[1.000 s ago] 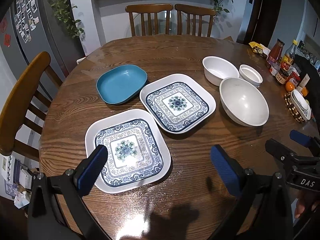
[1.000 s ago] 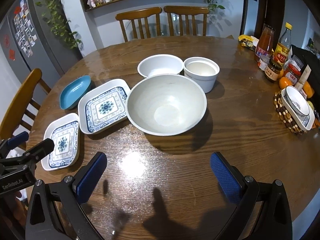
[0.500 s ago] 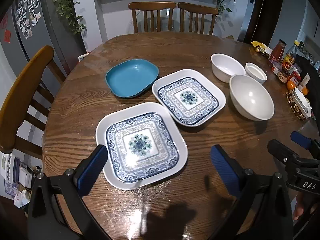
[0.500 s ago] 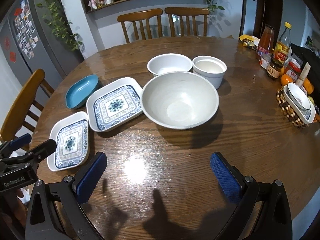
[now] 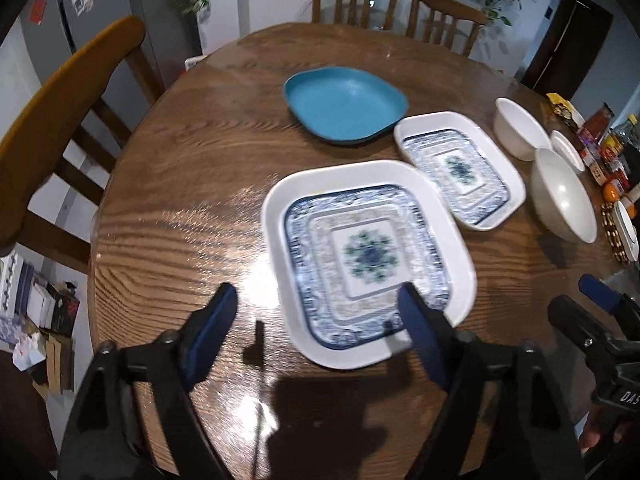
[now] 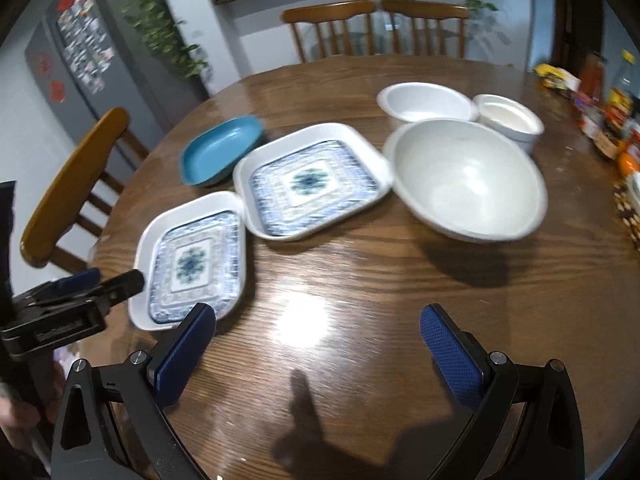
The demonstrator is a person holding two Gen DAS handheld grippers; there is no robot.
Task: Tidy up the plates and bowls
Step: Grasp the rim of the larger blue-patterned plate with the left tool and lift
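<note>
A square white plate with a blue pattern lies nearest, its front corner between the fingers of my left gripper. Those jaws are closing, and the pads do not press on the plate. A second patterned plate lies behind it, and a teal plate farther back. In the right wrist view my right gripper stands open over bare wood. Ahead of it are the large white bowl, a white bowl and a small white bowl.
The round wooden table has a chair at the left and two chairs at the far side. Bottles and jars crowd the right edge, beside a beaded trivet with a small dish.
Both grippers have moved forward, left and lower, so the near patterned plate now sits at the left gripper's fingers. The left jaws have narrowed. The dishes have not moved.
</note>
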